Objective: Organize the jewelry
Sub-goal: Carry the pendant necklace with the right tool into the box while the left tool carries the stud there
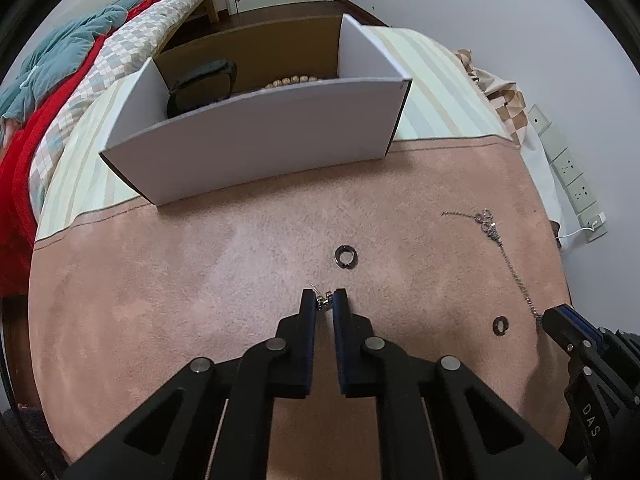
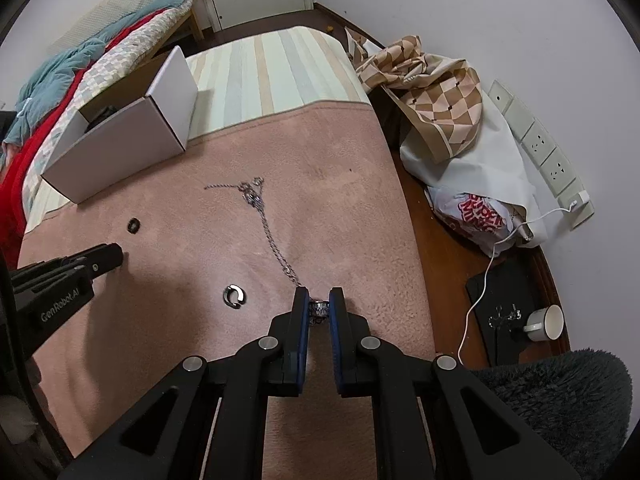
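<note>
Pink plush blanket [image 1: 200, 280] carries the jewelry. Near its front edge the left gripper [image 1: 325, 300] pinches a small earring [image 1: 325, 302]; the right gripper [image 2: 319, 307] pinches the chain's [image 2: 276, 236] end. Judged best: lift straight, slowly, toward the white box [image 1: 256, 140] at the far edge.

On the blanket [image 1: 200, 280] we see the box [image 1: 256, 140] at the far edge, beads [image 1: 294, 80] inside it. Nearer lie two rings [image 1: 346, 257] [image 1: 500, 325], one left of the other, and the chain [image 2: 272, 232] runs to their right.
</note>
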Demonstrator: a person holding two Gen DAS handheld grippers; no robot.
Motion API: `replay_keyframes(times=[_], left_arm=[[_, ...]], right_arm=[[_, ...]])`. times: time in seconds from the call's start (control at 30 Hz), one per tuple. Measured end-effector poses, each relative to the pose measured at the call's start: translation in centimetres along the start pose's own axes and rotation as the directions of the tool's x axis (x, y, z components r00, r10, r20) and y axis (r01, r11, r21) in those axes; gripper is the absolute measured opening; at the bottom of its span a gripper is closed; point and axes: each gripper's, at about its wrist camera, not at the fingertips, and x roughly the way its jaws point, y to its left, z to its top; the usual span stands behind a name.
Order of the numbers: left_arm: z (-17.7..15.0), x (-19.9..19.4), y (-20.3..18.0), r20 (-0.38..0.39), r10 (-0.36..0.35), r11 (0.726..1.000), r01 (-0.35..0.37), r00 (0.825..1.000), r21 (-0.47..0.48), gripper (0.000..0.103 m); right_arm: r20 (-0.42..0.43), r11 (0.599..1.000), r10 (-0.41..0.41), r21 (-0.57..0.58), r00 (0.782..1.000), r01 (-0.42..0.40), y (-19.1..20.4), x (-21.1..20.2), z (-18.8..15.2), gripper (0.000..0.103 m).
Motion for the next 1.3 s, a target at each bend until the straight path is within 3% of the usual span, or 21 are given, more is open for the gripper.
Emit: replay_keyframes(times=[0.37, 0.8, 1.07, 1.3], left_arm=[[1.9, -6.2, 0.1, 0.156, -0.010, 1.000, 0.008, 0.988, 0.013, 0.006], [6.6, -12.8, 3.7, 0.282, -0.045, 0.998, 0.056, 0.958, -0.033, 0.006], [10.7, -13.1, 8.9, 0.247, -0.076, 0.986, 0.110, 0.966, -0.126, 0.006], [13.5, -9.1, 11.7, 0.133, -0.136, 0.972, 0.158, 0.982, -0.174, 0.006]], right_arm=[[0.094, 0.996, 0.087, -0.031, 0.992, -0.084, 1.8, -4.8, 2.6, 0.010], [0.227, 0.971, 0.238, -0.083, 0.944, -0.224, 4.9, -12.1, 10.2, 0.010], [0.250, 0.936, 0.342, -0.170, 0.906, -0.307, 8.7, -14.3, 16.8, 0.010], [0.105, 0.913, 0.383, -0.197, 0.918, -0.358, 12.6, -7.6, 21.7, 0.010]])
